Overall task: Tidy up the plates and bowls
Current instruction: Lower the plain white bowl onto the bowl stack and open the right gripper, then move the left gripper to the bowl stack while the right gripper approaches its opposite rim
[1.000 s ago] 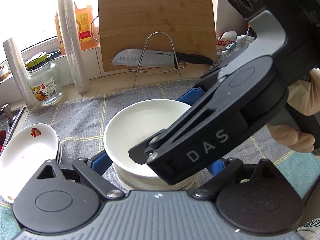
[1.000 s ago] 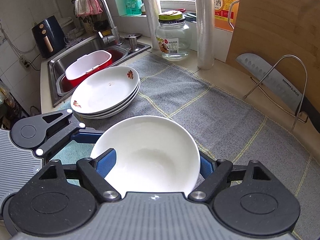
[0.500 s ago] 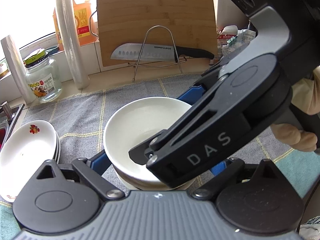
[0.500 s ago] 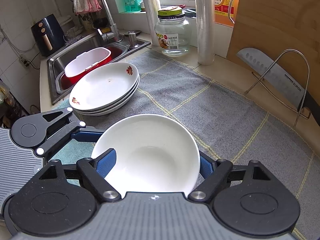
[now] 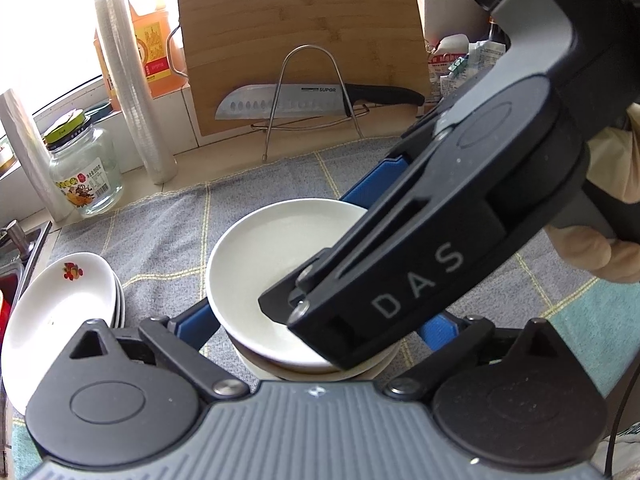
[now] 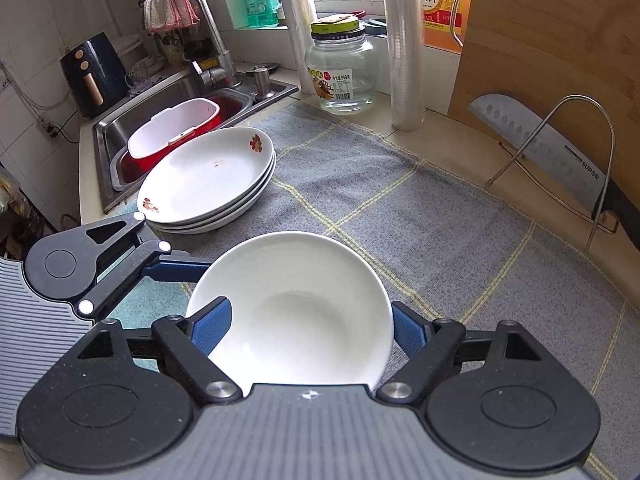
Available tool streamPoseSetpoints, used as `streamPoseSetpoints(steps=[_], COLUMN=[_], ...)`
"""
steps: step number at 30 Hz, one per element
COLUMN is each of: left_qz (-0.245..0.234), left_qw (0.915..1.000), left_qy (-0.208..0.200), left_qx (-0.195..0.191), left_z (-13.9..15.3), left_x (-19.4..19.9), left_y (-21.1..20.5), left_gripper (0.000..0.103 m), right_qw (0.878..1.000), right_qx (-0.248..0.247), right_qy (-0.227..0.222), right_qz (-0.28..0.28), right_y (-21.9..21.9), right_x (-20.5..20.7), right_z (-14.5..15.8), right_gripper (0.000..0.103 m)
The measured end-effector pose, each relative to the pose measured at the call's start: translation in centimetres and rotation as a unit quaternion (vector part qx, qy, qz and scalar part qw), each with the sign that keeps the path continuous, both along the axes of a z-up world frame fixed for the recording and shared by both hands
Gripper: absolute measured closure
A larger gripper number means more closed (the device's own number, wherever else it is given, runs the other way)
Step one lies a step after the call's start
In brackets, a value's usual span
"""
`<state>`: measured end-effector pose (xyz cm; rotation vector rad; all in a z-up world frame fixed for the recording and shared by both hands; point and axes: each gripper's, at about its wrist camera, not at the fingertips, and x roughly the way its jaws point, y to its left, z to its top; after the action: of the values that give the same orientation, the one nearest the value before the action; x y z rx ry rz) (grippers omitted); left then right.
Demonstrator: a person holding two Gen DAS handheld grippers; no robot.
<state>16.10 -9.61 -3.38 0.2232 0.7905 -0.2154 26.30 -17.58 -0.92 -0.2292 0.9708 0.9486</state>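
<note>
The right gripper [image 6: 300, 330] clamps the top white bowl [image 6: 296, 308] onto its stack as the left gripper's [image 5: 316, 324] fingers, just opening, stand wide; next, release beside the plates [image 6: 208, 180] at ten o'clock.

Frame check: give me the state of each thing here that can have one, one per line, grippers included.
Left gripper: open, jaws just widened, either side of the bowls.
Right gripper: shut on top bowl.
Top bowl: upright, empty, nested on lower bowl.
Plates: stacked, top one empty.
Jar: lid on, empty.
Knife: lying across wire rack.
Cutting board: upright against the wall.
</note>
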Motion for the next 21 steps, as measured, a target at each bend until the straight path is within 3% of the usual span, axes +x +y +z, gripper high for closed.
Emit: streamPoseSetpoints(steps=[9,14,21], left_qz=[-0.008,-0.022,-0.028], left_qw=[0.9996,0.9986,0.9980], left_qy=[-0.024,-0.048,-0.041], left_qx=[0.014,-0.010,-0.038], left_z=[1.2,2.3,1.8], left_x=[-1.6,-2.0,-2.0], left_y=[0.3,0.8,0.9], left_gripper=[0.002,0.002,0.001], right_qw=[1.000,0.999,0.998], right_qx=[0.002,0.016,0.019], right_qy=[0.001,-0.004,-0.007], right_qz=[-0.006,-0.033,-0.065], right_y=[-0.4,-1.8,-3.6], right_x=[-0.1,0.2,0.3], right_z=[0.2,1.0,1.3], right_gripper=[0.011,0.003,0.002])
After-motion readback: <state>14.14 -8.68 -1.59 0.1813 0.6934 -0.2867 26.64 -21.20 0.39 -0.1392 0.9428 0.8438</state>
